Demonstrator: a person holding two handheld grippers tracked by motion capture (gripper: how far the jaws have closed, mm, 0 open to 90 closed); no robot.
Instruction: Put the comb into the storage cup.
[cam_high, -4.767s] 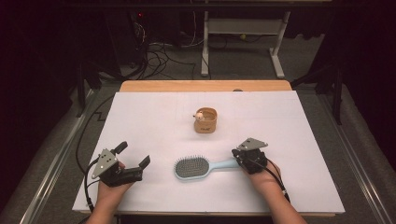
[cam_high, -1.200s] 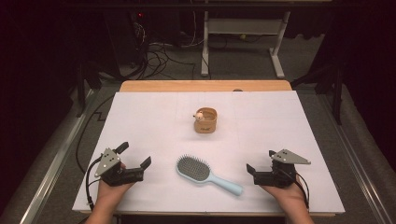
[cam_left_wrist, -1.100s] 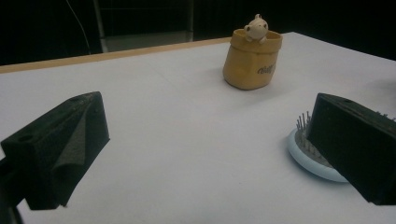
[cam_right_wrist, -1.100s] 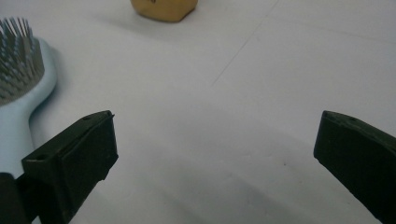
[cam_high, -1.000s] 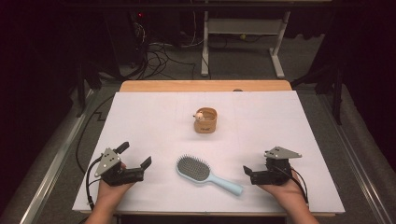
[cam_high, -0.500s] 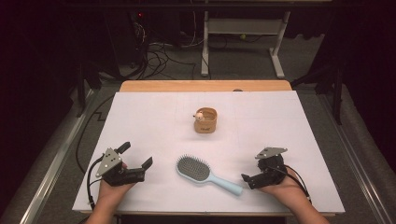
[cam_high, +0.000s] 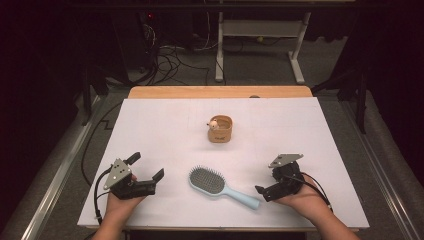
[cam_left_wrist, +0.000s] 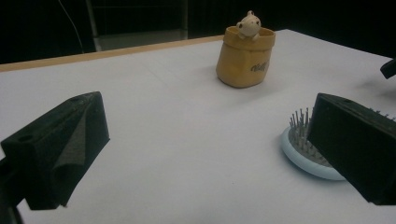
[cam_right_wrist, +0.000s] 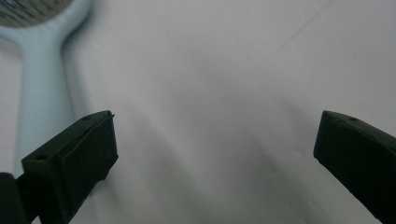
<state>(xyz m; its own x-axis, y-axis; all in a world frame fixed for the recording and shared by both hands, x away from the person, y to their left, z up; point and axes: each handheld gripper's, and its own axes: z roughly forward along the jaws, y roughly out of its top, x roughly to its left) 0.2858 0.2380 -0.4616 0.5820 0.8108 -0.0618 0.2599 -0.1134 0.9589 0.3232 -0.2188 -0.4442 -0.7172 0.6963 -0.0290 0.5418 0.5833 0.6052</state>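
A light blue hairbrush (cam_high: 220, 186) lies bristles up on the white table, its handle pointing toward the near right. My right gripper (cam_high: 266, 182) sits just right of the handle's end, tilted down, open and holding nothing. In the right gripper view the jaws of my right gripper (cam_right_wrist: 217, 135) stand wide apart over bare table, with the hairbrush's handle (cam_right_wrist: 39, 93) beyond the left jaw. My left gripper (cam_high: 147, 166) rests open to the left of the brush head. The left gripper (cam_left_wrist: 208, 121) frames the brush head (cam_left_wrist: 303, 149) beside its right jaw.
A tan pouch-like cup (cam_high: 220, 129) with a small toy figure peeking out stands mid-table, also seen as the cup (cam_left_wrist: 245, 58) in the left gripper view. The white table cover (cam_high: 165, 125) ends at a wooden back edge (cam_high: 220, 92). Cables and a desk frame lie on the floor behind.
The right gripper let go of the brush, which now lies turned with its handle near right. It drew away right, then shifted left to the handle's end. Left gripper barely moved.
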